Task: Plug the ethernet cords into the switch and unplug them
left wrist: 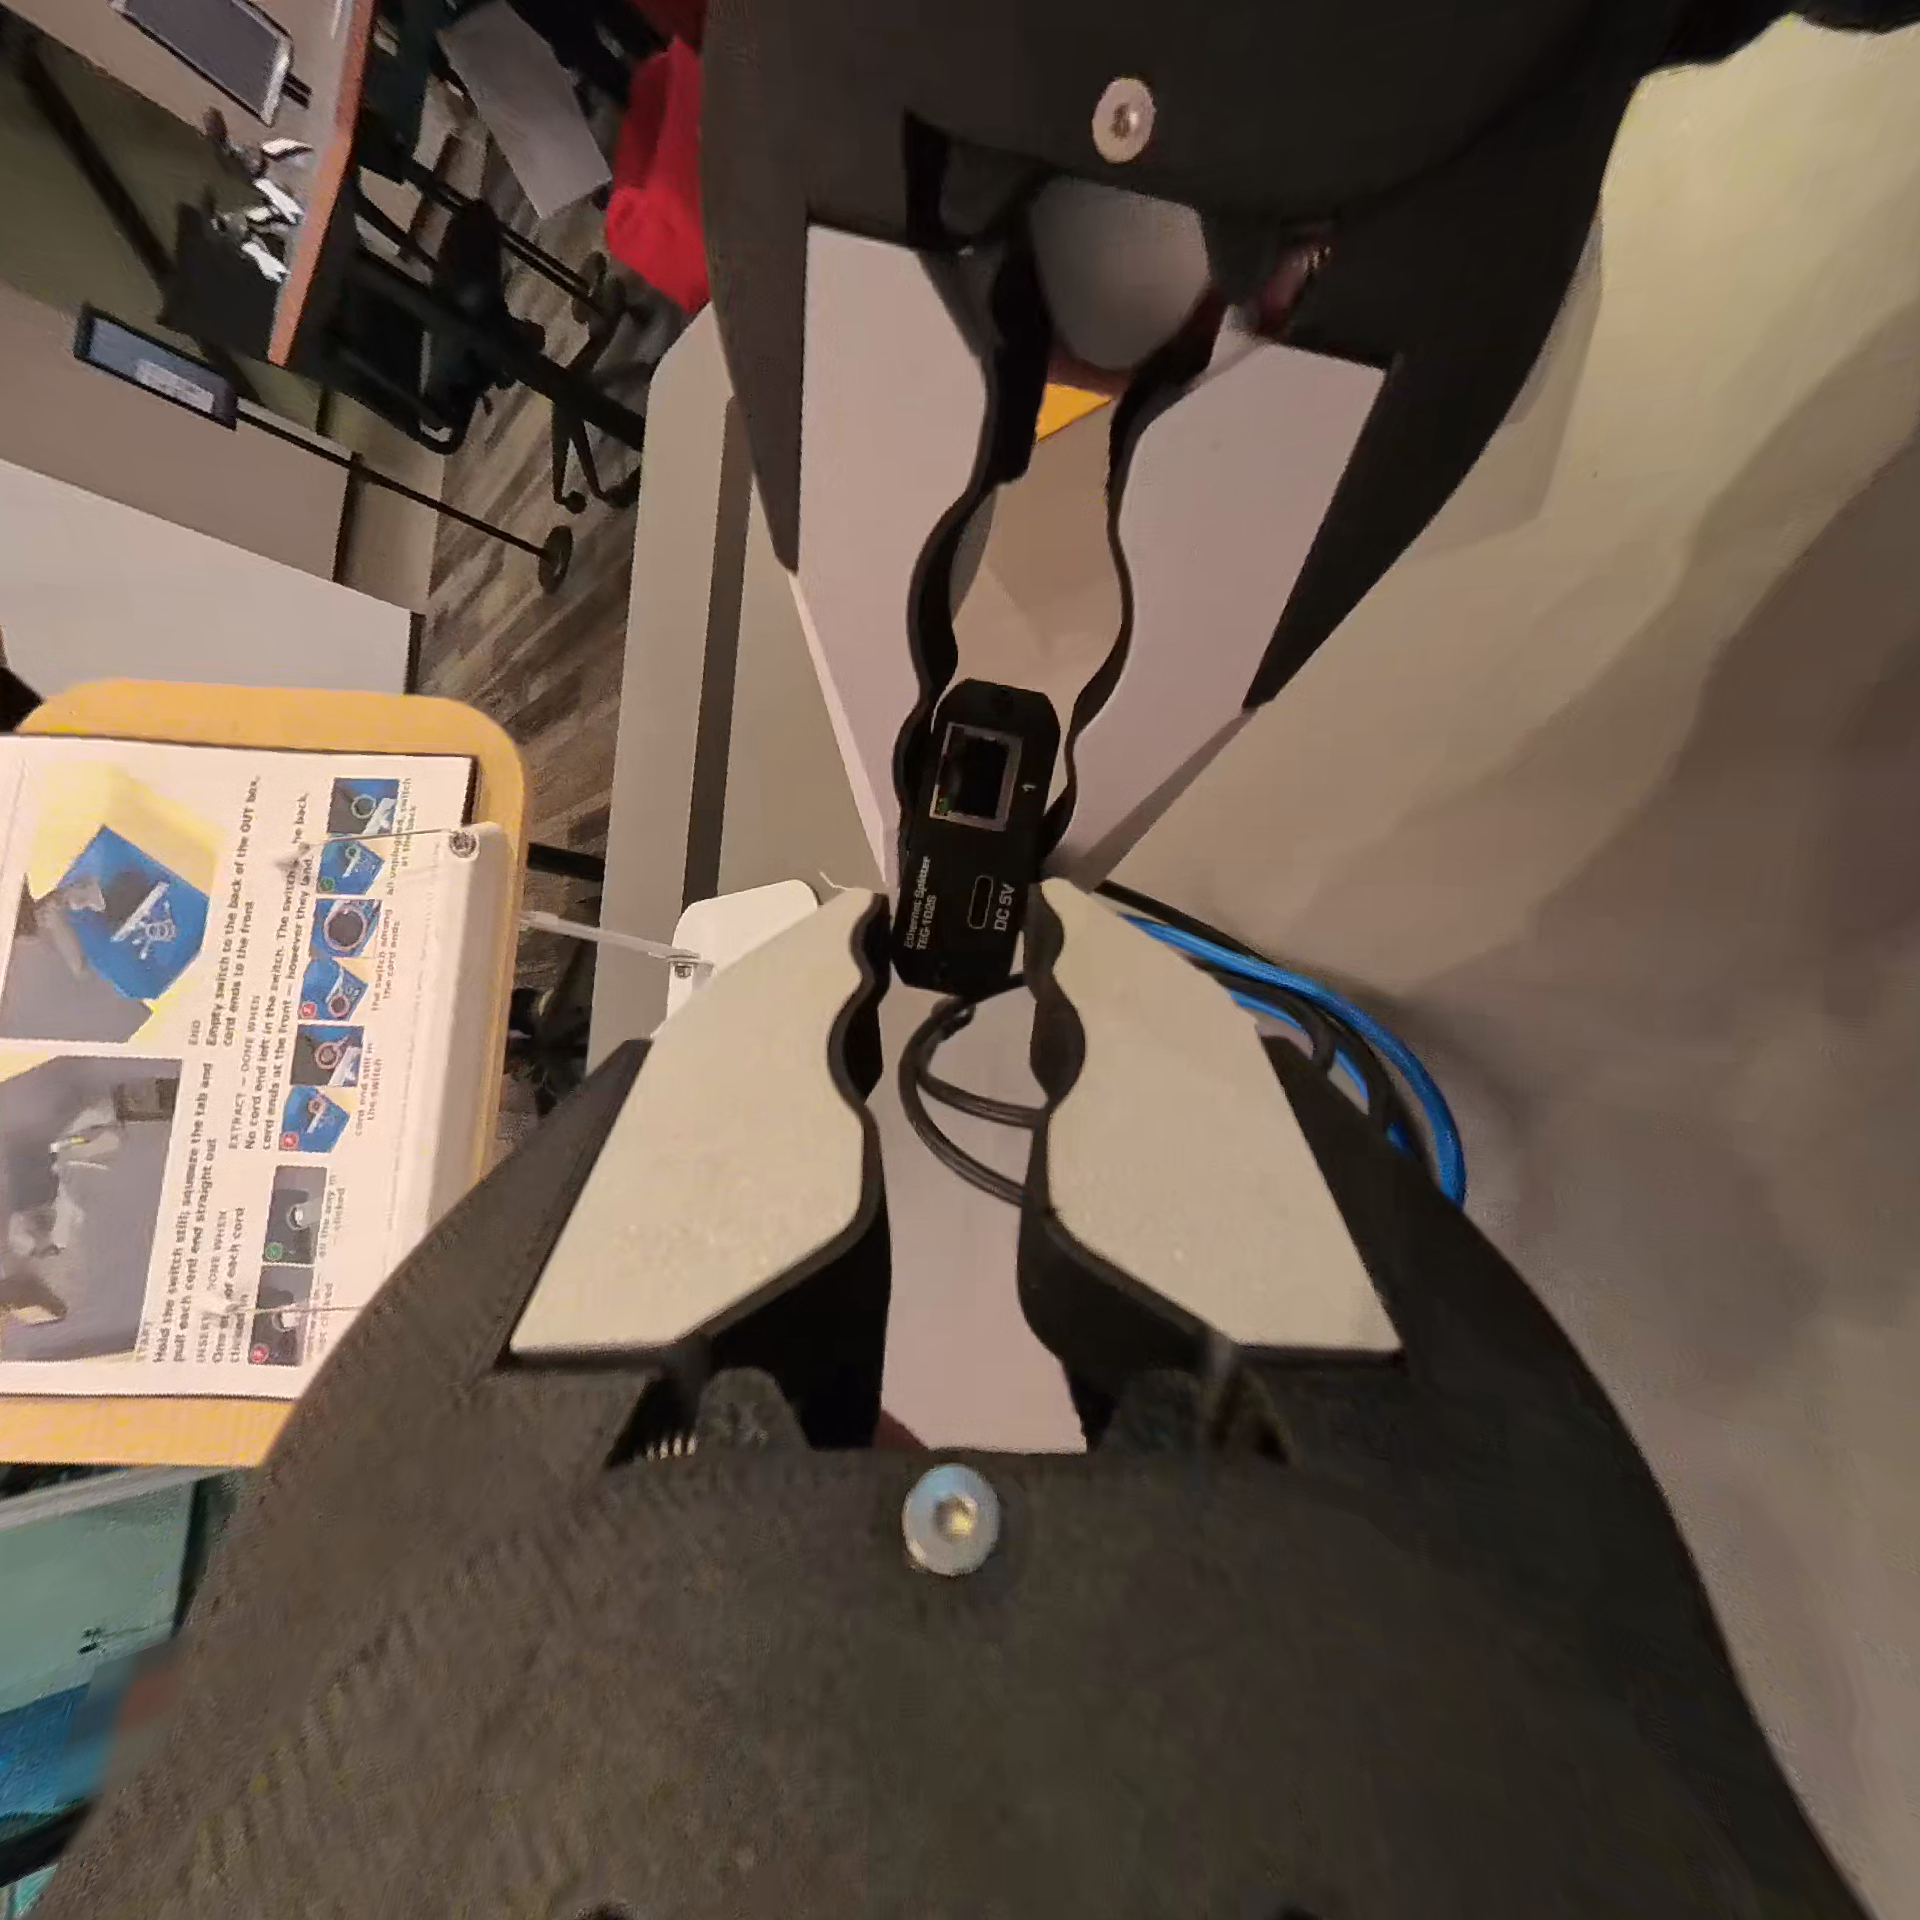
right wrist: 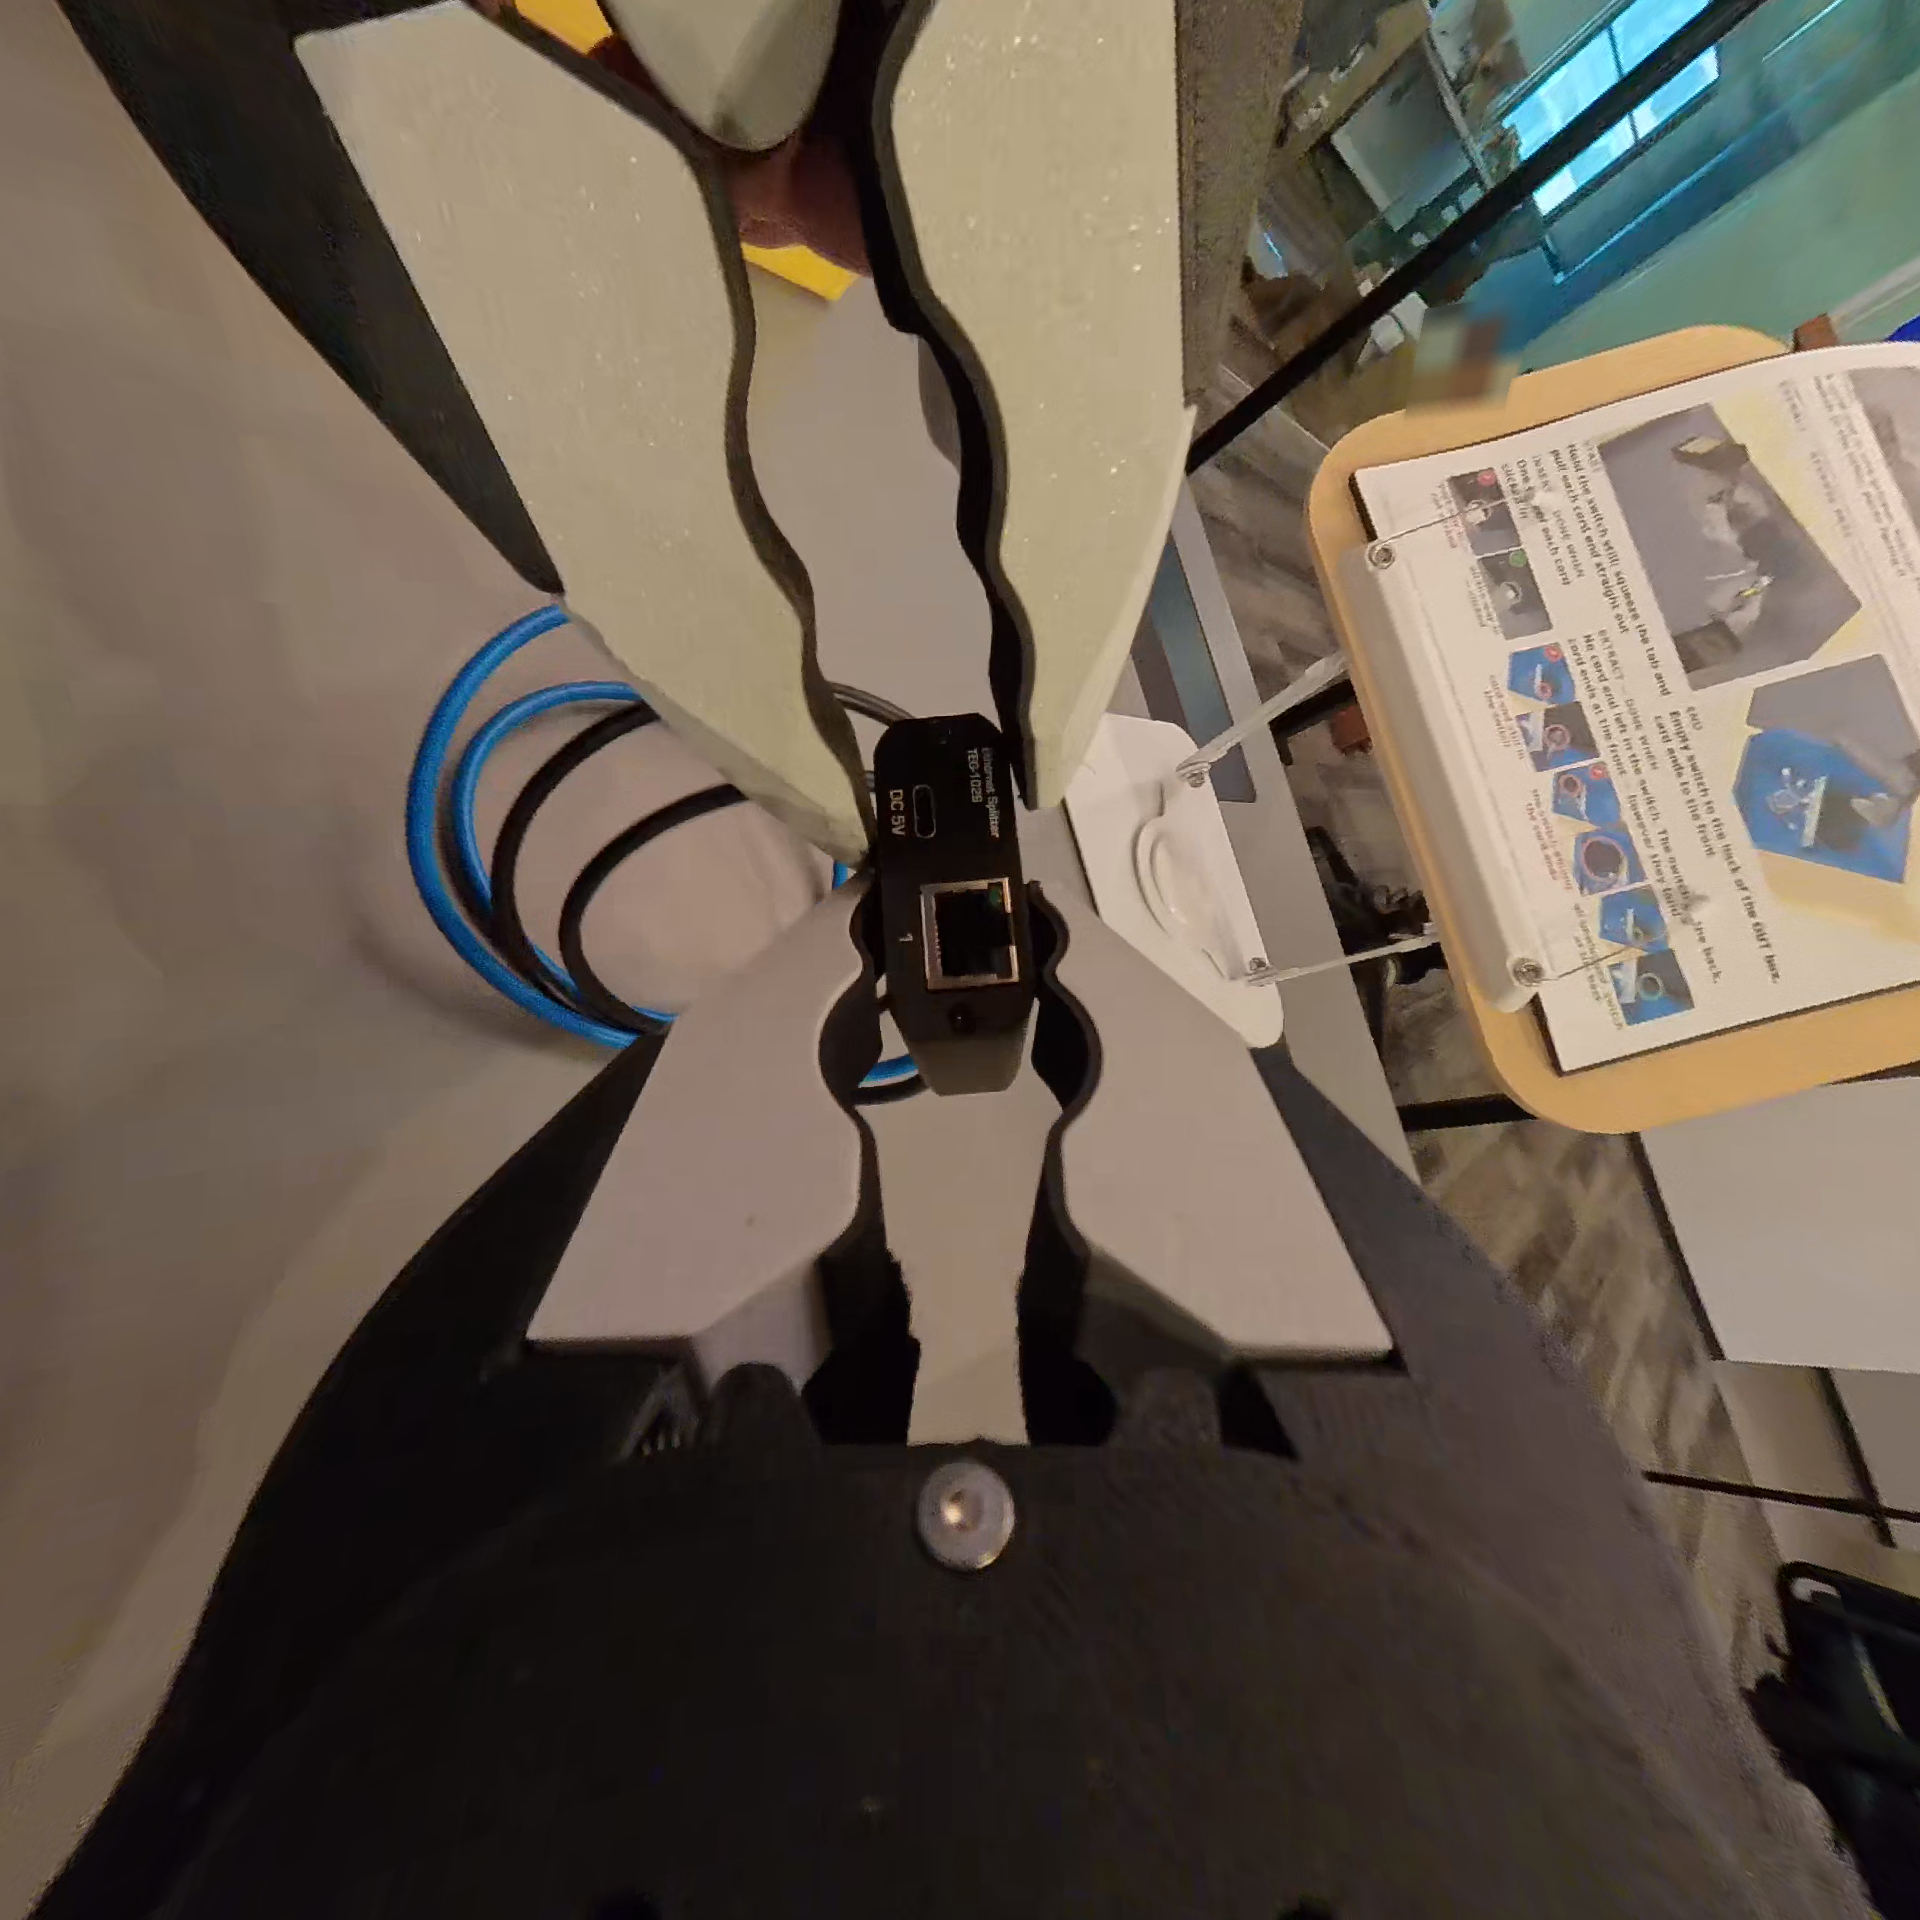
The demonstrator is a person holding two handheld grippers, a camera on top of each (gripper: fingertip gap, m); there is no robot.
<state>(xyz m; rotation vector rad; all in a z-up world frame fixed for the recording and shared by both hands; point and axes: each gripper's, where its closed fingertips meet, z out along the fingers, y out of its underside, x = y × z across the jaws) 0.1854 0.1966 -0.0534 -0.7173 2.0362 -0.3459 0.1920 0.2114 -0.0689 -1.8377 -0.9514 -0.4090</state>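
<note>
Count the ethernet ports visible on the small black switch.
1: an empty port on the small black switch, facing up between both grippers. Other sides are hidden, so more may exist.

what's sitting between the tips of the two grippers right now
The small black switch: the left gripper and right gripper each clamp one end, its empty ethernet port facing up. Both wrist views show this.

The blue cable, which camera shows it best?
The right wrist view: the blue cable lies as open loops on the table left of the switch, beside a black cable. The left wrist view shows only a short arc, mostly hidden behind the left gripper's finger.
</note>
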